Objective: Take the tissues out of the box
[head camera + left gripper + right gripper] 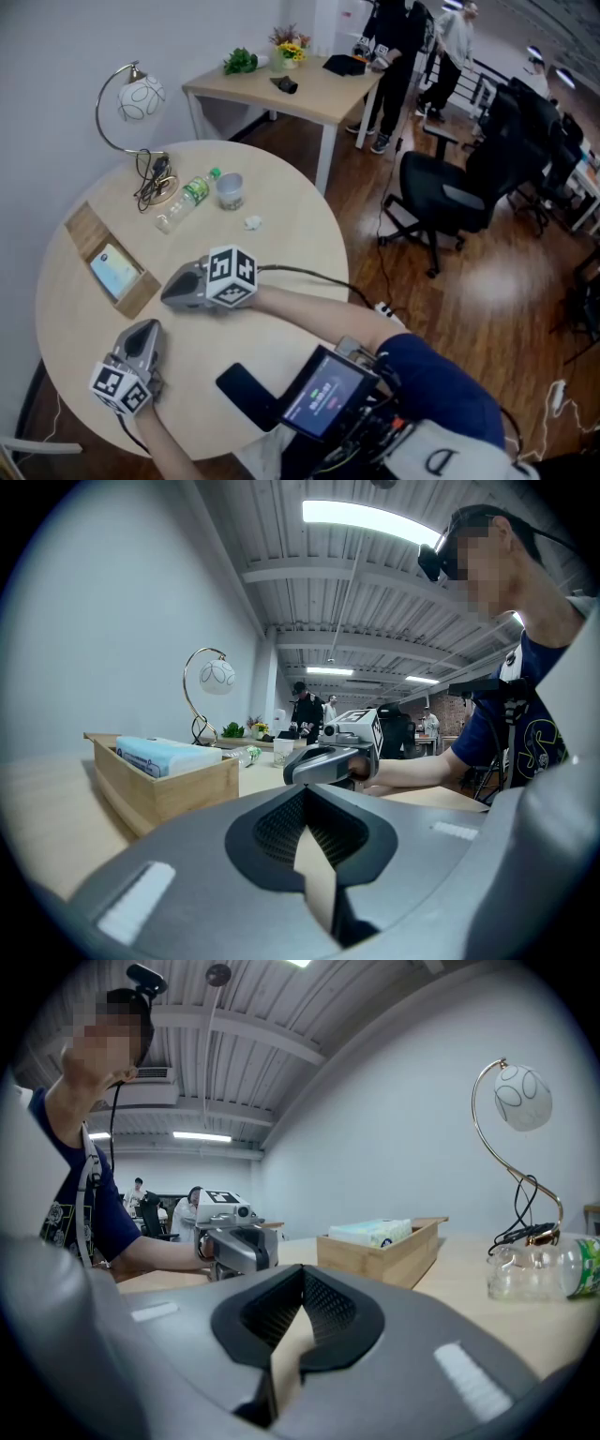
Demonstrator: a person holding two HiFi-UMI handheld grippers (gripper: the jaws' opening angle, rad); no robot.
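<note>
Head view: wooden box (pixel 86 228) by the table's (pixel 291 253) left edge, tissues (pixel 113 270) lying flat inside, untouched. Left gripper (pixel 142 326) near the front edge, right gripper (pixel 167 292) toward the middle, both close to the box without touching, jaws pressed together on nothing. Probably parked low for a short reach; must open before any pinch.

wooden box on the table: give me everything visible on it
The wooden box is an open-topped, long rectangular tray with low walls of light, plain-looking wood. It sits flat on the round table, near its left edge in the head view and set diagonally. A pale blue tissue pack lies in the nearer half, its top above the rim. The far half is bare. Only the table and the pack touch it.
</note>
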